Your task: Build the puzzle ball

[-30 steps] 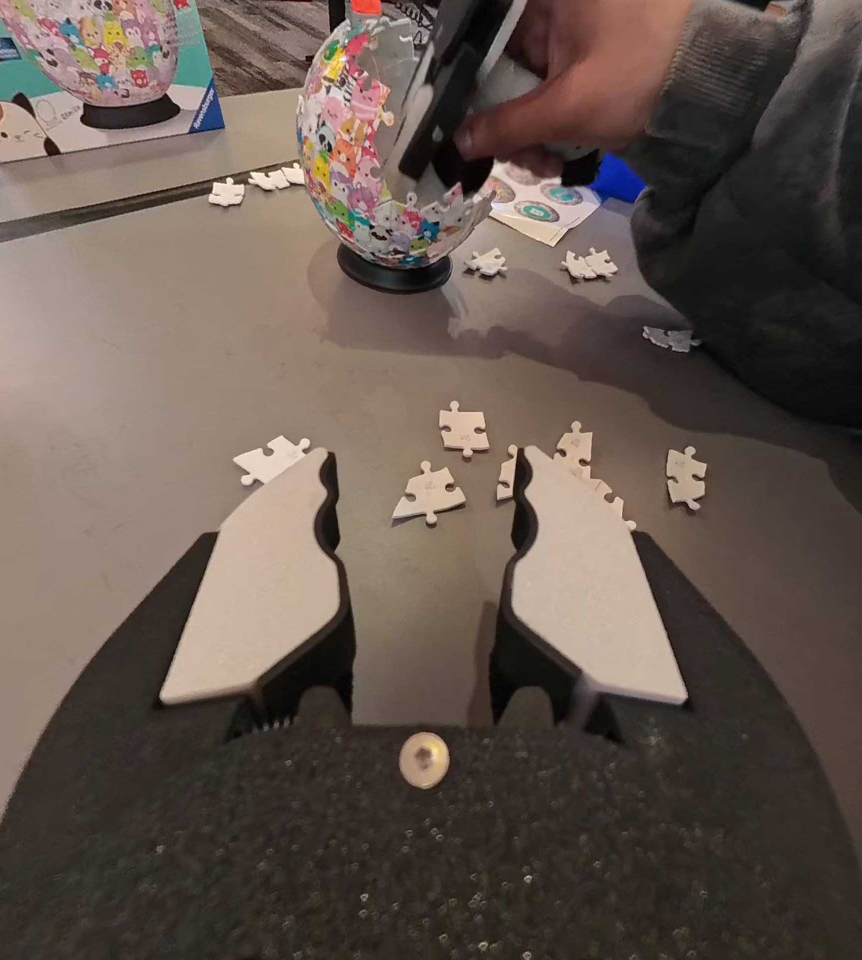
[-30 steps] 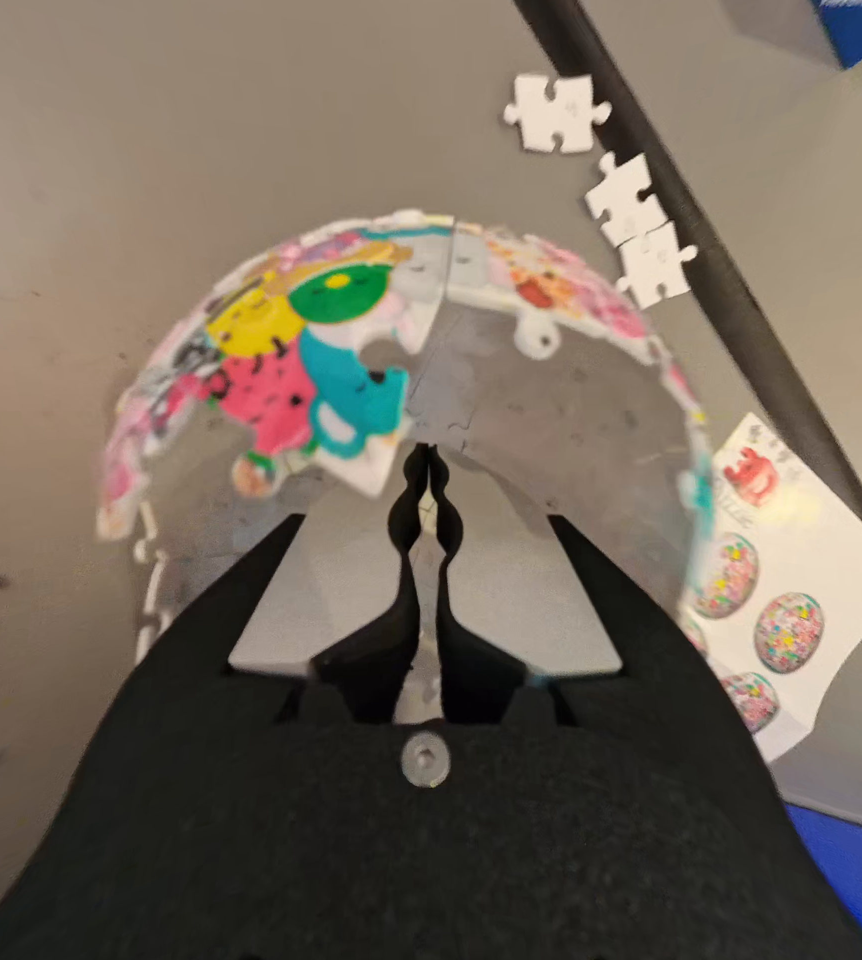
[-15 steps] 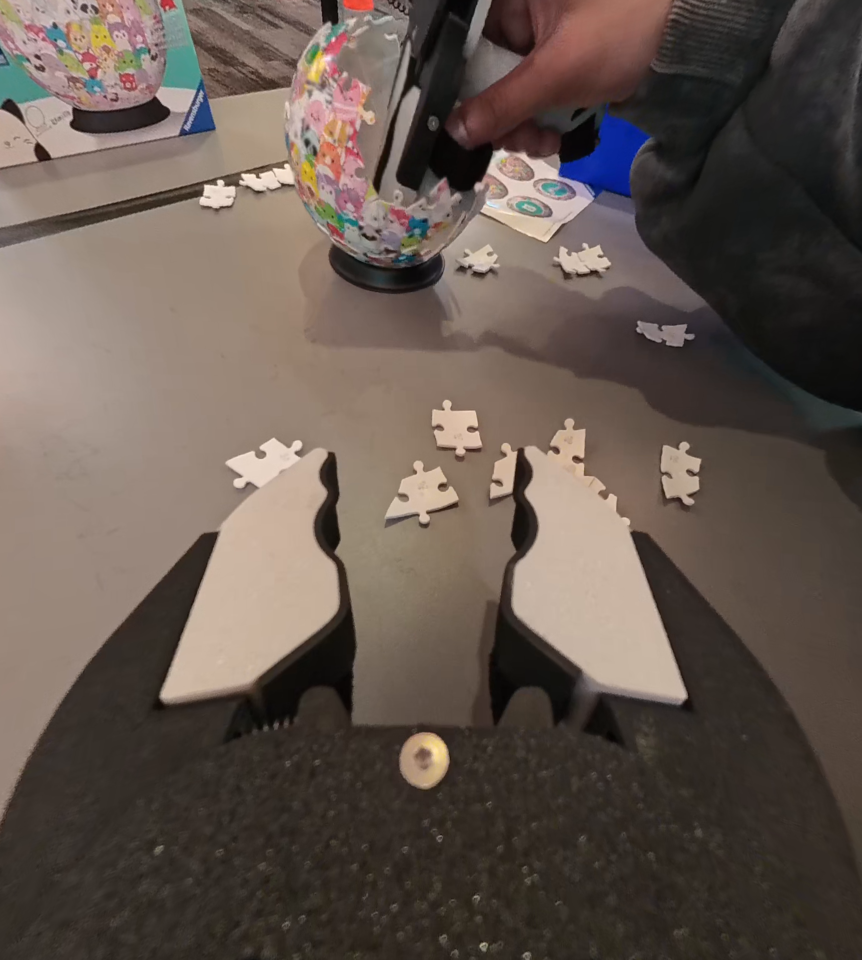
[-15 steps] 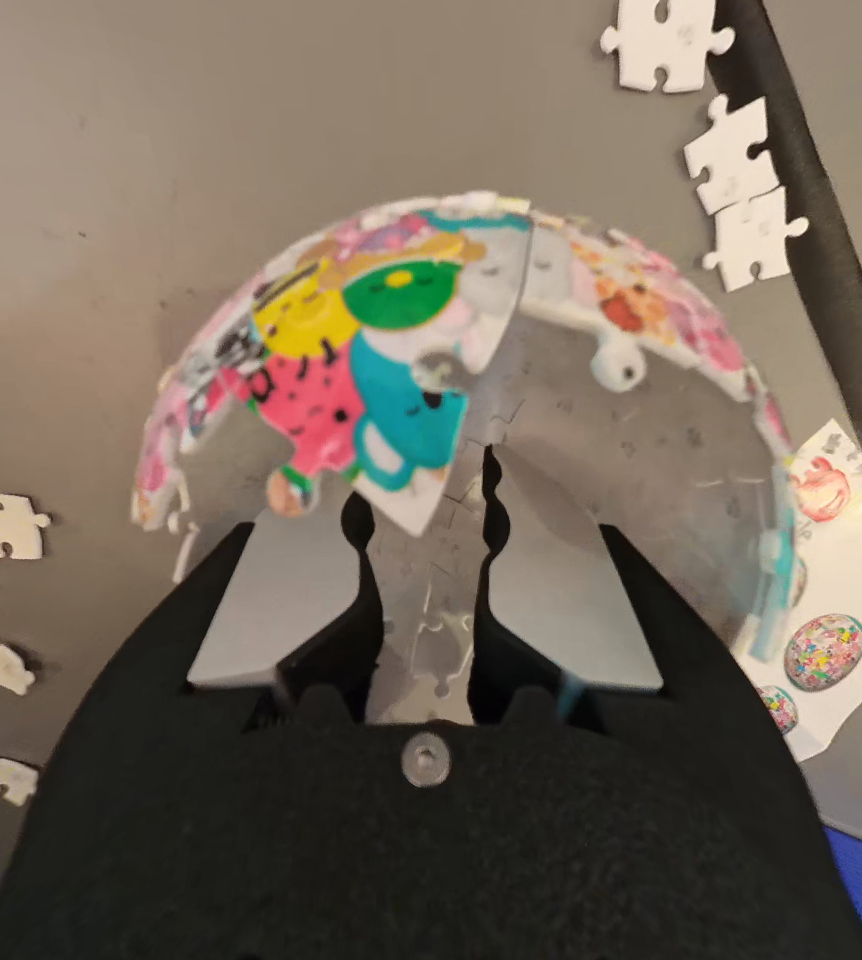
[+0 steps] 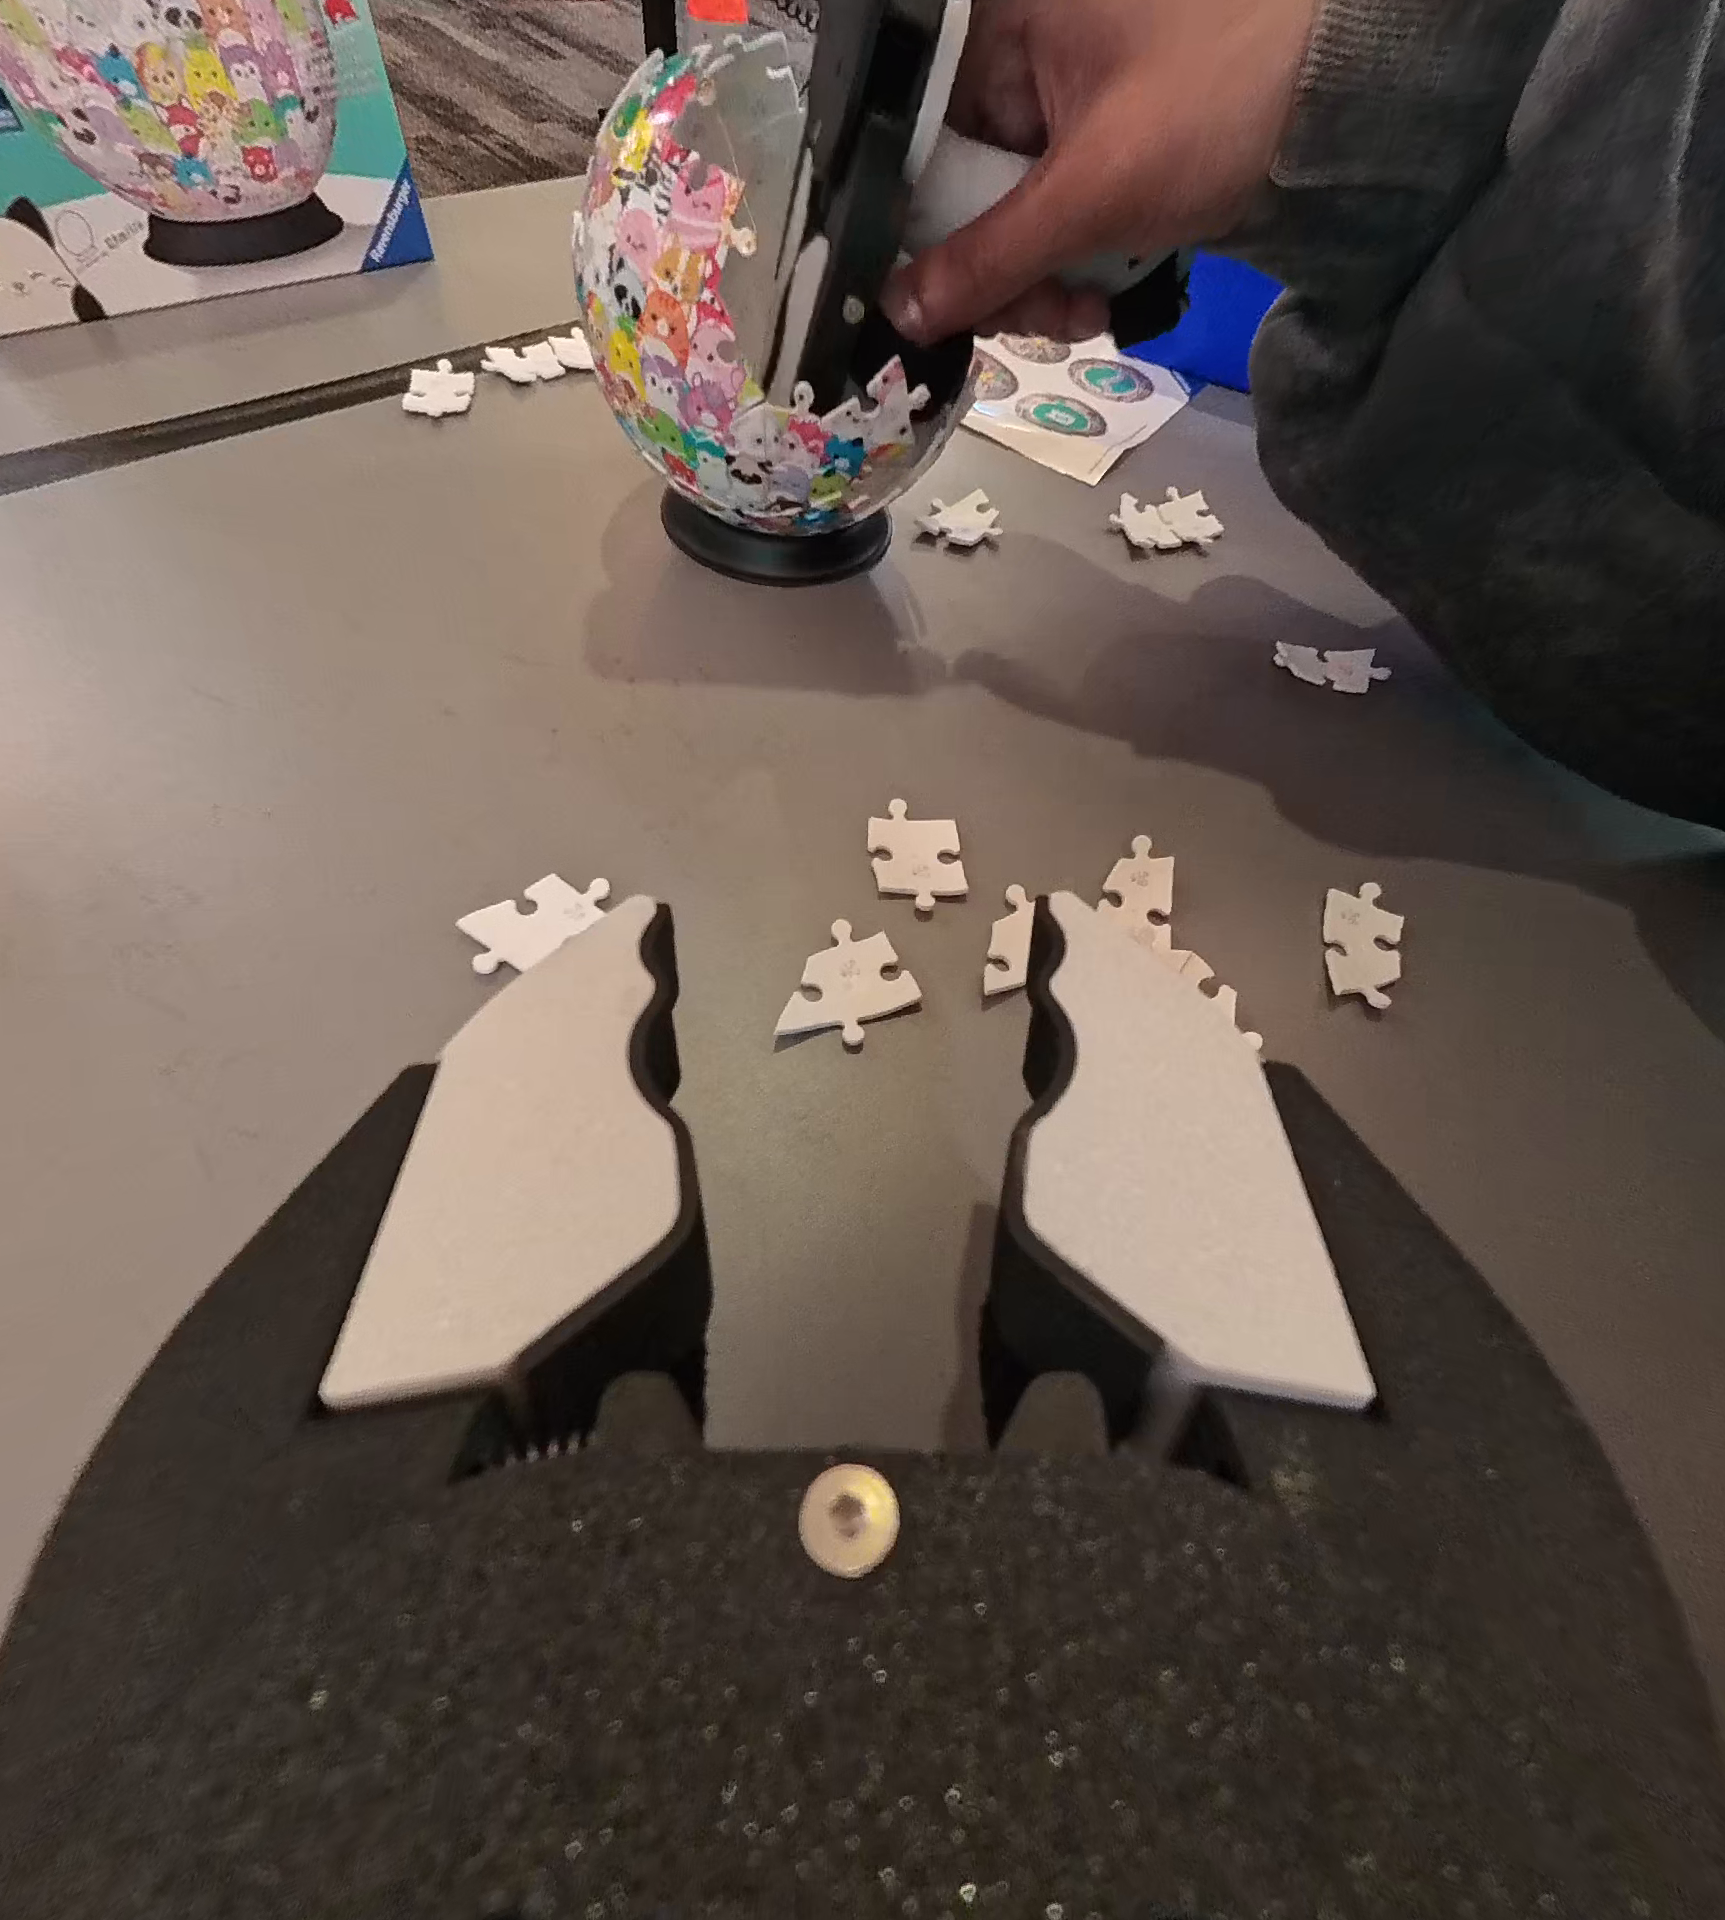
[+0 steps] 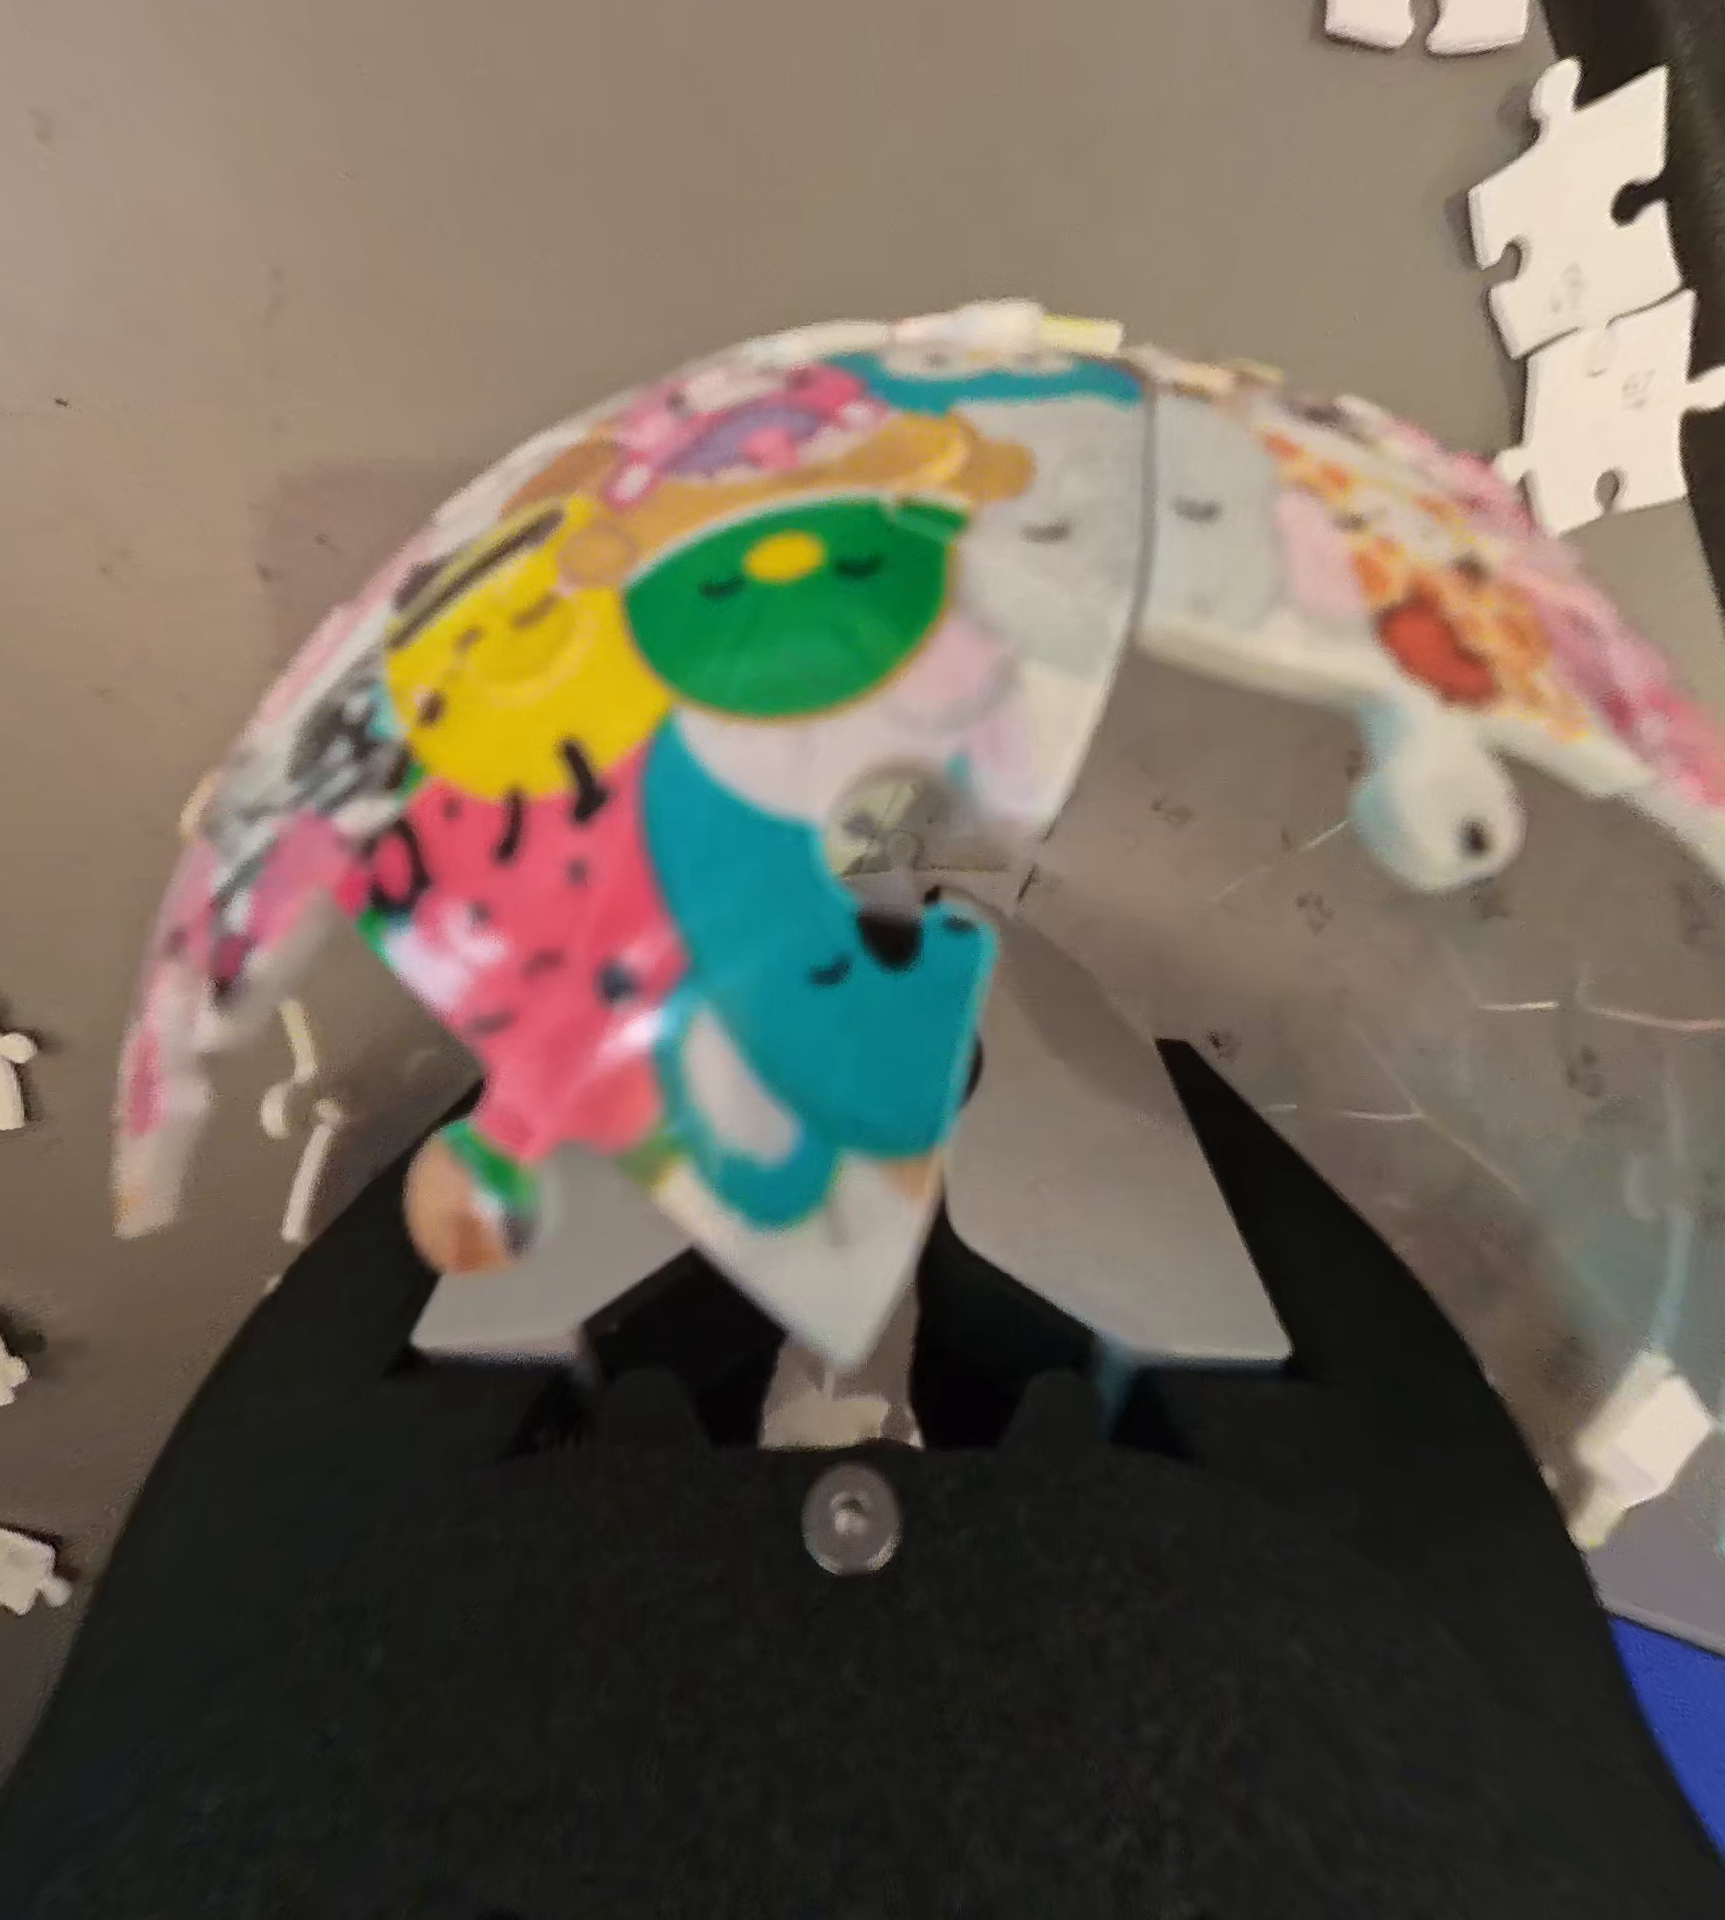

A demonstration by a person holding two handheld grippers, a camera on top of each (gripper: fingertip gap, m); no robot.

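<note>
My left claw (image 5: pixel 853 935) hangs low over the grey worktop (image 5: pixel 214 779) at the bottom of the frame, its jaws spread wide with nothing between them. Just past its tips lie loose white puzzle pieces (image 5: pixel 915 854). Farther up, at top centre, the half-built puzzle ball (image 5: pixel 692 343) sits on its black stand (image 5: pixel 775 535). My right claw (image 6: pixel 951 1049) reaches inside the ball's open shell; the ball hides its tips, so I cannot tell its state. The puzzle box (image 5: pixel 162 156) stands upper left.
</note>
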